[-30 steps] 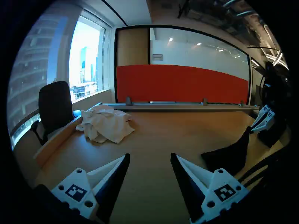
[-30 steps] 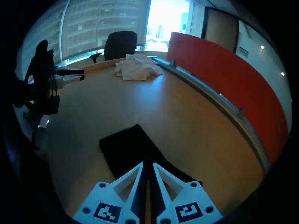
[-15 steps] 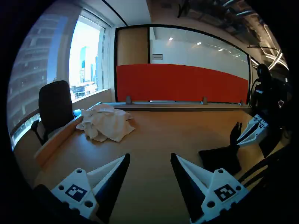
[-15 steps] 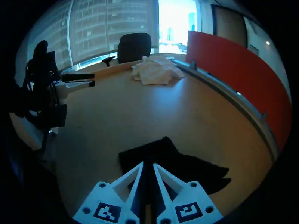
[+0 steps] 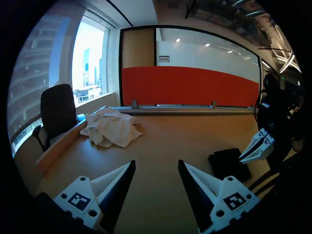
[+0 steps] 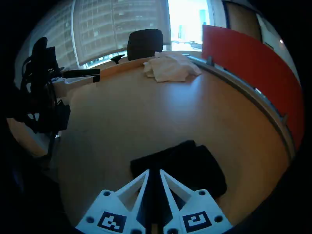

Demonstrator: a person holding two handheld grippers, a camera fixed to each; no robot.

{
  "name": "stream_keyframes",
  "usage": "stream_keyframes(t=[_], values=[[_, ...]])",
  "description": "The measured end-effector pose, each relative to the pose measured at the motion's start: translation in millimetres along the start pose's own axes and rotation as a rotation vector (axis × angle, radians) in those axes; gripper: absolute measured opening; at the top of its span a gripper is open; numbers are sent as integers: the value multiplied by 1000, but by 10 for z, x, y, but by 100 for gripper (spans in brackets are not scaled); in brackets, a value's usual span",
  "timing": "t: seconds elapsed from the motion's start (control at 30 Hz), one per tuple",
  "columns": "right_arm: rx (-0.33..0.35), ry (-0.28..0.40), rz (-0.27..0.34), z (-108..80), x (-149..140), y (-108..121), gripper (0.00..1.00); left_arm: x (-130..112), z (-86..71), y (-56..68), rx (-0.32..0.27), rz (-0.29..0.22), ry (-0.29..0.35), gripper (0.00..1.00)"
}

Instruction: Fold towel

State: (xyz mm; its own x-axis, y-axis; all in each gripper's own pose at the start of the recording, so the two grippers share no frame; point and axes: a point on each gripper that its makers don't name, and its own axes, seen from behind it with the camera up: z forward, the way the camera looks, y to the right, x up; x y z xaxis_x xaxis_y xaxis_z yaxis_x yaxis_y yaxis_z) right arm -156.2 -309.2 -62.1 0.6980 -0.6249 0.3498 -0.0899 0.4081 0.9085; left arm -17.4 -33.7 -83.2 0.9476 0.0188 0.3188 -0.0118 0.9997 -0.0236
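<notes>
Black towel folded flat; R hand-held gripper pinches edge, L hand-held gripper open.

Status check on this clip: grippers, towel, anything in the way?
Left gripper open, off the black towel. Right gripper shut on its near edge; it lies on the desk. White cloth pile at far end, clear of it.

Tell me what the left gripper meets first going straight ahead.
Way looks free over bare desk until the red partition, though depth is unclear; white cloth pile sits left, black towel right.
</notes>
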Motion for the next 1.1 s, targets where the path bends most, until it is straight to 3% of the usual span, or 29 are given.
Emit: stream_keyframes(t=[0.17, 0.37, 0.4, 0.77, 1.1], values=[[4, -2, -1, 12, -5, -13, 10, -12, -17, -16, 3, -4, -2, 80], [7, 0, -1, -43, -21, -17, 64, -15, -37, -38, 7, -5, -1, 80], [6, 1, -1, -56, -25, -16, 68, -13, -40, -39, 7, -5, 0, 80], [-11, 0, 3, -149, -110, 0, 69, -4, -51, -38, 3, -1, 3, 80], [-35, -35, 26, -258, -403, -10, 70, -6, -63, -42, 2, 0, 2, 80]])
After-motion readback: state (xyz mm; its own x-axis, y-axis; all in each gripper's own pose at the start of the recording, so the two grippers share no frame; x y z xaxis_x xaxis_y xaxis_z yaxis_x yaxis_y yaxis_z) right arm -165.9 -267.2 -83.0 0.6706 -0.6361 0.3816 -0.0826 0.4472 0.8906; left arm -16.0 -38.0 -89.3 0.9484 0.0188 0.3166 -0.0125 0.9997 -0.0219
